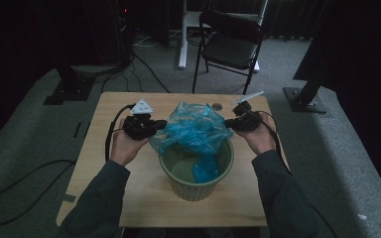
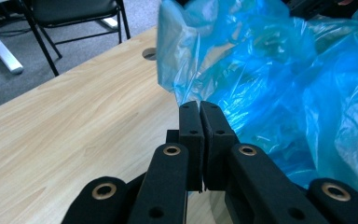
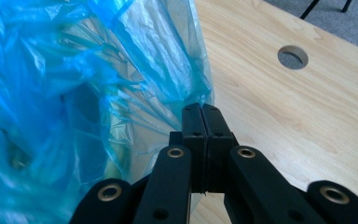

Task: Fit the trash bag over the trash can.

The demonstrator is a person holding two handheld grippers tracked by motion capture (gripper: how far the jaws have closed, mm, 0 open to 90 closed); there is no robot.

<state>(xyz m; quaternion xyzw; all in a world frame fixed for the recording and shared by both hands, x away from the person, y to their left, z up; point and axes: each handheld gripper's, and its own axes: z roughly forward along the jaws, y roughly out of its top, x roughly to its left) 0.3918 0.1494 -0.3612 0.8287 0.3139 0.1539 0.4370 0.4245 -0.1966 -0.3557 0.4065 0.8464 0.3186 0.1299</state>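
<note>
A crumpled blue plastic bag point(image 1: 194, 130) hangs over a green ribbed bin point(image 1: 198, 186) at the middle of the wooden table point(image 1: 109, 173); part of the bag drops inside the bin. My left gripper point(image 1: 162, 123) holds the bag's left edge and my right gripper point(image 1: 227, 124) holds its right edge, stretching it between them above the rim. In the left gripper view the jaws point(image 2: 199, 106) are pressed together on the bag point(image 2: 270, 79). In the right gripper view the gripper point(image 3: 201, 108) is likewise shut, with the bag's edge point(image 3: 121, 70) running into its tips.
A black folding chair point(image 1: 230, 42) and a white desk leg point(image 1: 182, 34) stand beyond the table's far edge. A round cable hole point(image 1: 217, 106) sits near the far edge of the tabletop, right of centre. Cables trail on the floor at left.
</note>
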